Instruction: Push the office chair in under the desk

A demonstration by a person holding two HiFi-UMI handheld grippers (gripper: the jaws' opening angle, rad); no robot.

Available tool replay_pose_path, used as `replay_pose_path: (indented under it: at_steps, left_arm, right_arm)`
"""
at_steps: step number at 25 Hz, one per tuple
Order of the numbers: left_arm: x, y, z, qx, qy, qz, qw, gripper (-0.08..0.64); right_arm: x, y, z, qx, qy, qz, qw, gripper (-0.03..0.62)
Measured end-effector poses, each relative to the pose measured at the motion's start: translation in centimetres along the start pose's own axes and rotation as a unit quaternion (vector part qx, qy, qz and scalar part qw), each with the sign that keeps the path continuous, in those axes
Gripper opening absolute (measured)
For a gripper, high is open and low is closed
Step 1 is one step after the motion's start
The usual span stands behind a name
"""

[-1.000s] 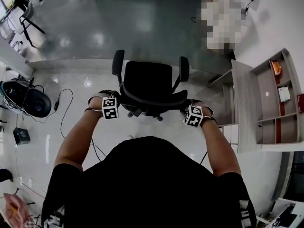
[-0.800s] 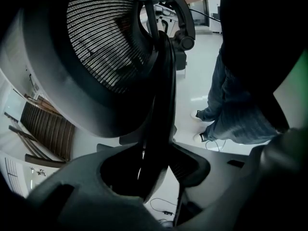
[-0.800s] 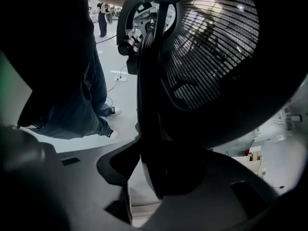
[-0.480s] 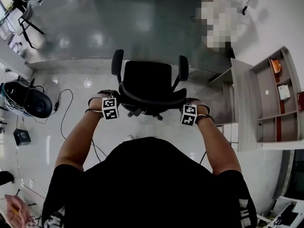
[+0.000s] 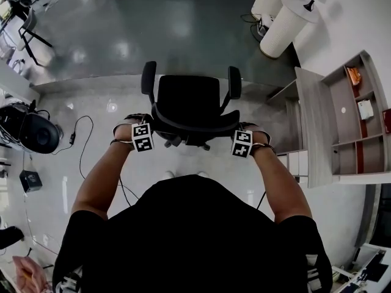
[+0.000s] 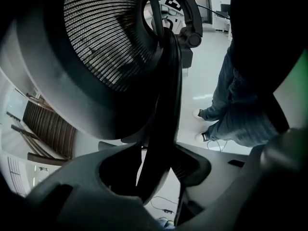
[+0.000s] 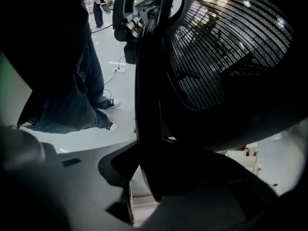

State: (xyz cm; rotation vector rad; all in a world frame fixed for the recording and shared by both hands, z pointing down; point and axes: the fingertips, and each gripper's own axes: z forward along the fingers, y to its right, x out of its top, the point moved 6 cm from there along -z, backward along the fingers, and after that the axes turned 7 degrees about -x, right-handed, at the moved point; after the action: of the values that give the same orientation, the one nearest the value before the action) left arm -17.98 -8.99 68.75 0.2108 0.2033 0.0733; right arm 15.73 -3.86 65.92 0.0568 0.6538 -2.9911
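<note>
Two grippers straddle the top edge of the office chair backrest: L gripper just opening, loose round it, R gripper just closed, clamping it.

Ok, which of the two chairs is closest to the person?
The black office chair with armrests, mid-frame, directly before the person. The other, a thin-legged chair, stands far off at top left.

Bright, fisheye-bent head view with glare spots on the floor; gripper views dark, backlit.
</note>
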Motion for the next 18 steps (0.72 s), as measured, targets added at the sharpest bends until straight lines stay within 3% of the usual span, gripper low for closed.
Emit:
replay_pose_path:
  at_steps: [9, 14, 18]
  left_arm:
    - [3.5, -1.5, 0.8, -0.007, 0.016, 0.037, 0.9992, 0.186]
    - [6.1, -3.0, 1.7, -0.036, 0.036, 0.091, 0.9945, 0.186]
    - [8.0, -4.5, 2.3, -0.035, 0.051, 0.134, 0.9890, 0.186]
  right_arm:
    - [-3.1, -0.8, -0.6, 0.001, -0.024, 0.047, 0.999, 0.127]
    - [-5.2, -2.3, -1.5, 0.005, -0.051, 0.098, 0.994, 0.130]
    - [-6.1, -3.7, -2.3, -0.002, -0.069, 0.142, 0.987, 0.132]
